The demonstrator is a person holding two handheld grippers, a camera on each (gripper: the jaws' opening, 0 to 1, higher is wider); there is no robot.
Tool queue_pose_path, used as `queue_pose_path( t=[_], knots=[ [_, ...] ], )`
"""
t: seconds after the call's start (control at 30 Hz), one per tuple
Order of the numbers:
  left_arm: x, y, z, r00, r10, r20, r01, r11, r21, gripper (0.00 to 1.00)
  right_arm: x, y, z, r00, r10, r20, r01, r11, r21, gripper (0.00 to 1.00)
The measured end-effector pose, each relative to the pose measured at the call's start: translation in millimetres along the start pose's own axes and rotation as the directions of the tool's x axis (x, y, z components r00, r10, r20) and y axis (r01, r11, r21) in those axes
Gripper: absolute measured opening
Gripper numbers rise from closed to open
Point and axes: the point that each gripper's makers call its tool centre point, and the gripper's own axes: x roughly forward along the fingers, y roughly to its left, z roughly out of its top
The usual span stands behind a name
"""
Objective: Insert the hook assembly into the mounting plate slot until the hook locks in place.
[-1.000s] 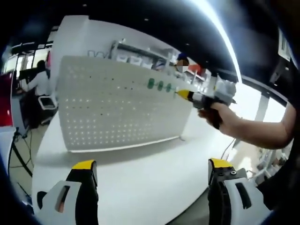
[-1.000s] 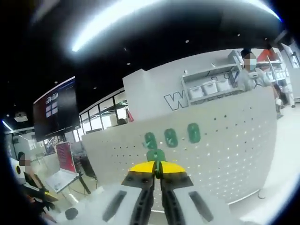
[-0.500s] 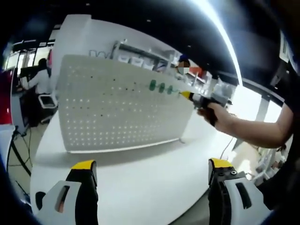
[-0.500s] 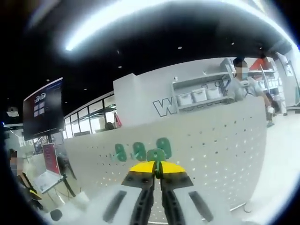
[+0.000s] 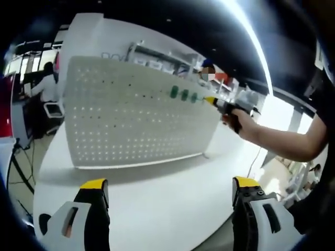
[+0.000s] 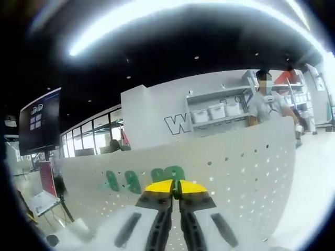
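right hand-held gripper [image 6: 176, 189] pinching green hook [image 6: 168, 174], against pegboard [image 6: 235, 172]

Right tool [image 5: 210, 100] apparently touching pegboard [image 5: 125, 117] near green hooks [image 5: 183, 94].

The mounting plate [image 5: 131, 112] is a white perforated board standing upright on the desk [image 5: 157, 204], well ahead of the left hand-held gripper [image 5: 170, 209]. Near its top edge 3 green hooks [image 5: 183, 94] sit in a row, just beside the tips of the right hand-held gripper [image 5: 212, 101]. From the right hand-held gripper [image 6: 175, 187], a green hook assembly [image 6: 168, 174] shows just above its closed yellow tips, at the plate's face, with 2 more green hooks [image 6: 121, 181] to its left.
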Motion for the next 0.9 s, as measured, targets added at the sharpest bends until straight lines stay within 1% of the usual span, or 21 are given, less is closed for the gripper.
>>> queue_pose_path(
  t=[0.23,0.43,0.53,0.77,0.9],
  knots=[
    [-0.7,3.6,-3.1,1.000,0.009,-0.018,-0.009,1.000,-0.004,0.99,9.7,-10.9,-1.5,1.000,-0.026,0.012,0.026,1.000,-0.002,0.01],
    [-0.5,5.7,-2.8,1.000,0.013,-0.022,-0.013,1.000,-0.006,0.98,13.2,-16.1,5.1,0.998,-0.042,0.041,0.043,0.999,-0.005,0.01],
    [1.0,4.7,-2.4,1.000,0.005,-0.020,-0.005,1.000,-0.017,0.97,14.9,-14.5,4.6,0.999,-0.037,0.040,0.038,0.999,-0.027,0.01],
    [5.1,-0.2,-3.2,1.000,-0.006,-0.027,0.006,1.000,-0.017,0.96,15.0,-19.4,0.6,0.998,-0.050,0.039,0.050,0.999,-0.017,0.01],
    [3.6,2.2,-2.7,1.000,0.003,-0.031,-0.003,1.000,-0.014,0.96,16.8,-20.5,-0.2,0.998,-0.044,0.038,0.045,0.999,-0.018,0.01]
  ],
)
